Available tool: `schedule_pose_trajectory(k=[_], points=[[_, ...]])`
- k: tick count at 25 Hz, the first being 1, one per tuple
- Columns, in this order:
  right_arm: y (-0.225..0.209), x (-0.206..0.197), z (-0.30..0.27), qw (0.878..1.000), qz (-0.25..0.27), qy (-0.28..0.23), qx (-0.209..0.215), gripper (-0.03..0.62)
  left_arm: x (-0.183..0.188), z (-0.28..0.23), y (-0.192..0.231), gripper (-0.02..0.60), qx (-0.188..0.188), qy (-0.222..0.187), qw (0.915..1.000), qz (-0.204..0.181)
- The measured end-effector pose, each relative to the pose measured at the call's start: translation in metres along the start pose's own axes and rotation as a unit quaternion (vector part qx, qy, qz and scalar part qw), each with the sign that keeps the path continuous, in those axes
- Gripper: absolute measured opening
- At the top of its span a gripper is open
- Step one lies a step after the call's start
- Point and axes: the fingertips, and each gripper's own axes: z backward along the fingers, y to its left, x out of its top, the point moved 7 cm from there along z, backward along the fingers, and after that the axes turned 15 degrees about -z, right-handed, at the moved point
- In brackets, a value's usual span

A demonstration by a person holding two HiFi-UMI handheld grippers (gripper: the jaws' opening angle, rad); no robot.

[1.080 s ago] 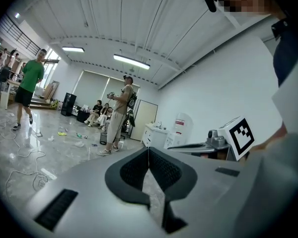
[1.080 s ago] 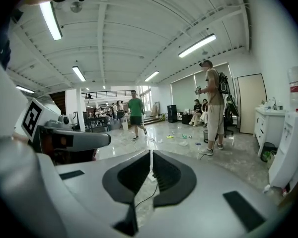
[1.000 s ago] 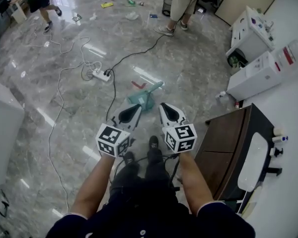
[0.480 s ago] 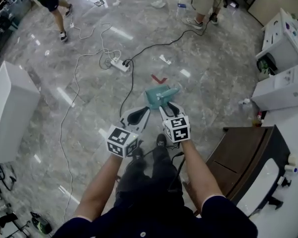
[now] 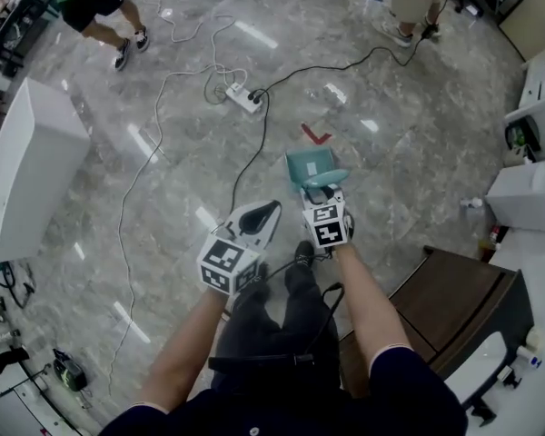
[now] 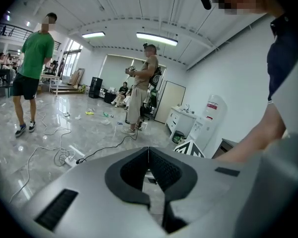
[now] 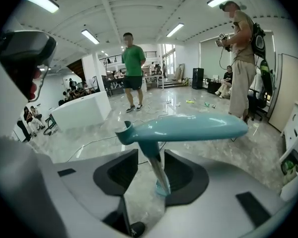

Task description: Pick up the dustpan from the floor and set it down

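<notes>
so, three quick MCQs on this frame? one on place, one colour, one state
1. Where is the dustpan's handle?
A. between the right gripper's jaws
B. on the brown desk
C. on the power strip

2. What colour is the dustpan?
A. red
B. teal
C. yellow

3. How do the left gripper's jaws stand?
A. wide apart
B. clamped on a cable
C. together, nothing between them

Answers:
1 A: the right gripper view shows the handle's stem between those jaws, which have just been opening and stand apart without pressing on it.
2 B: the head view and the right gripper view both show it teal.
3 C: the left gripper view shows the tips meeting with nothing between them.
</notes>
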Motion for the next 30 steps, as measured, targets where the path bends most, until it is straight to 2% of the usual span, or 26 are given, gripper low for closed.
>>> schedule_pose_trajectory(k=[5,6,7,12,17,24,27,30], points=[[0.0,0.011,-0.008,0.999,0.018,-0.037,0.017,0.162,-0.003,-0.005,0.004,0.014,0.01,0.0,1.0,0.001],[0.001,0.013,-0.009,0.999,0.022,-0.04,0.02,0.145,-0.004,-0.006,0.005,0.014,0.012,-0.001,0.9999,0.001],[0.0,0.014,-0.009,0.999,0.026,-0.041,0.019,0.115,-0.004,-0.007,0.006,0.014,0.014,-0.002,0.9999,0.001],[0.001,0.021,-0.008,0.998,0.035,-0.044,0.007,0.104,-0.001,0.0,0.009,0.014,0.023,-0.009,0.9997,0.002],[0.013,0.049,0.008,0.997,0.032,-0.076,0.006,0.097,0.008,0.016,0.019,0.014,0.034,-0.021,0.9992,0.001],[0.069,0.1,0.07,0.993,0.013,-0.109,0.036,0.095,0.038,0.062,0.032,0.014,0.041,-0.056,0.9975,-0.004],[0.1,0.124,0.11,0.991,0.02,-0.126,0.045,0.095,0.067,0.089,0.034,0.014,0.039,-0.076,0.9963,-0.001],[0.124,0.15,0.156,0.985,0.025,-0.165,0.045,0.095,0.095,0.113,0.034,0.014,0.035,-0.097,0.9946,-0.005]])
